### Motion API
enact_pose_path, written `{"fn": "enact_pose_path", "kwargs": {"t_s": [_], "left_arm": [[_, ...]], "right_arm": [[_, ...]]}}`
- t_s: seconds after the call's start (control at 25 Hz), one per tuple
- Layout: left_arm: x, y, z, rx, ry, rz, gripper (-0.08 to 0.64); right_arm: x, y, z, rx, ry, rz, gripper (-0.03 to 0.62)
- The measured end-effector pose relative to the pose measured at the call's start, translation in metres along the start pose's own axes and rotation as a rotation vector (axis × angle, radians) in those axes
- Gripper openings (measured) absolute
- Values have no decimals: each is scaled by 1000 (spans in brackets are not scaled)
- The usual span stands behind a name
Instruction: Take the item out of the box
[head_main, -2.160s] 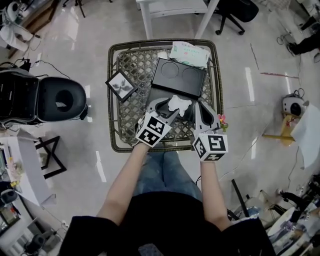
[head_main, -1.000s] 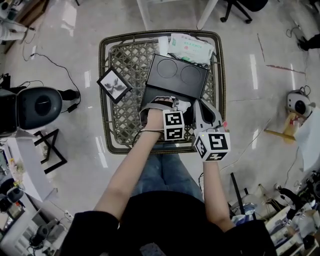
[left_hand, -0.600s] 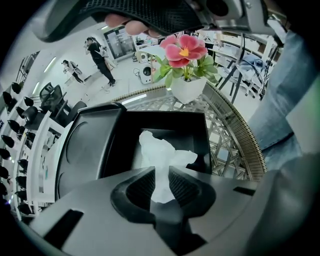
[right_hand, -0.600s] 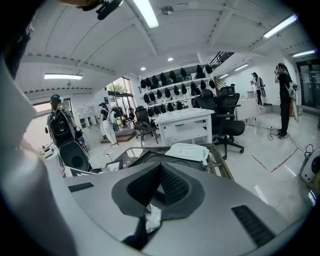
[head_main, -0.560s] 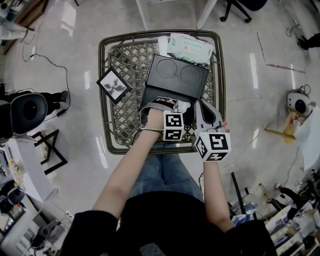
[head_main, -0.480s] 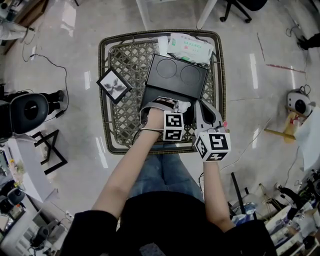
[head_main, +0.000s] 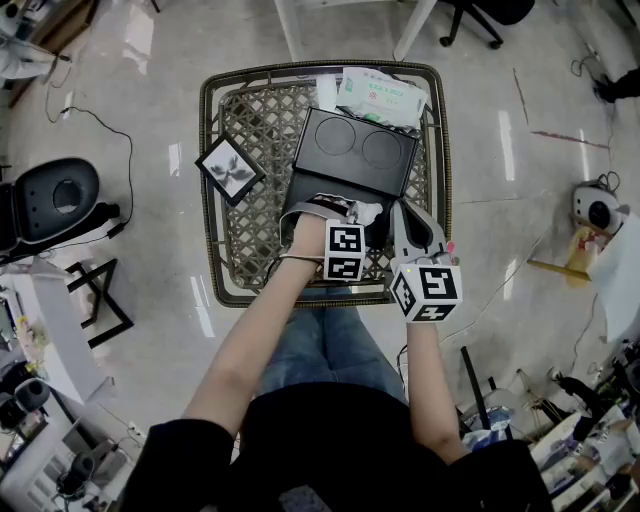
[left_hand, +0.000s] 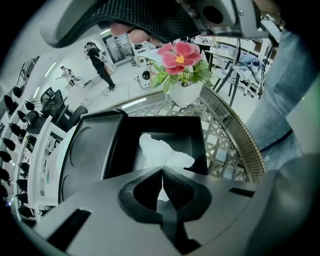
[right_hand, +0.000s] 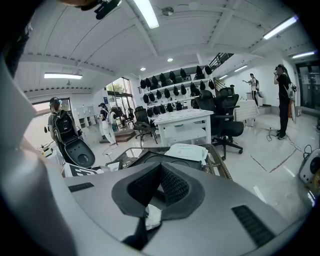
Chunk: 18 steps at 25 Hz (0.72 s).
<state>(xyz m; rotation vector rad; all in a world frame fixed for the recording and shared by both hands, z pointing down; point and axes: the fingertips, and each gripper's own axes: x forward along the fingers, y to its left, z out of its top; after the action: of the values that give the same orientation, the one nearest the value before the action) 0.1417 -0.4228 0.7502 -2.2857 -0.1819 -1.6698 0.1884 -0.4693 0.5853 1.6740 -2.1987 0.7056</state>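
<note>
**Head view.** Wicker desk, seen from above. On it: black box, open, with its lid laid flat beyond it; picture frame to the left; tissue pack at the far edge. The left claw is pointed steeply down into the box, at the white item, which lies inside it. The right claw is held at the box's right side.

**Left gripper view.** The jaws have just been closing and are now brought together at the near edge of the crumpled white item. A sliver of white shows in the slot behind the tips, so the item is judged to be pinched. The item rests in the box. A potted flower stands beyond, near the desk rim.

**Right gripper view.** The tips are met, with nothing seen between the pads. A white scrap shows in the slot behind them; what it is cannot be told.

**Step in hand.** The grasp is judged made and the lift not yet begun. A straight upward draw is called for next, clear of the box walls, with the thin pinch kept firm.
</note>
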Motion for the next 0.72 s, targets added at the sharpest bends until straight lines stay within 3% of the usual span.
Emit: {"fn": "enact_pose_path", "kwargs": {"t_s": [0.44, 0.52, 0.72], "left_arm": [[-48, 13, 10, -73, -93, 104, 21], [-66, 19, 14, -138, -148, 139, 21], [-130, 43, 18, -389, -358, 260, 21]], "right_arm": [[-23, -12, 18, -5, -57, -66, 3], [-28, -14, 22, -8, -74, -81, 3], [-45, -7, 35, -27, -121, -93, 3]]}}
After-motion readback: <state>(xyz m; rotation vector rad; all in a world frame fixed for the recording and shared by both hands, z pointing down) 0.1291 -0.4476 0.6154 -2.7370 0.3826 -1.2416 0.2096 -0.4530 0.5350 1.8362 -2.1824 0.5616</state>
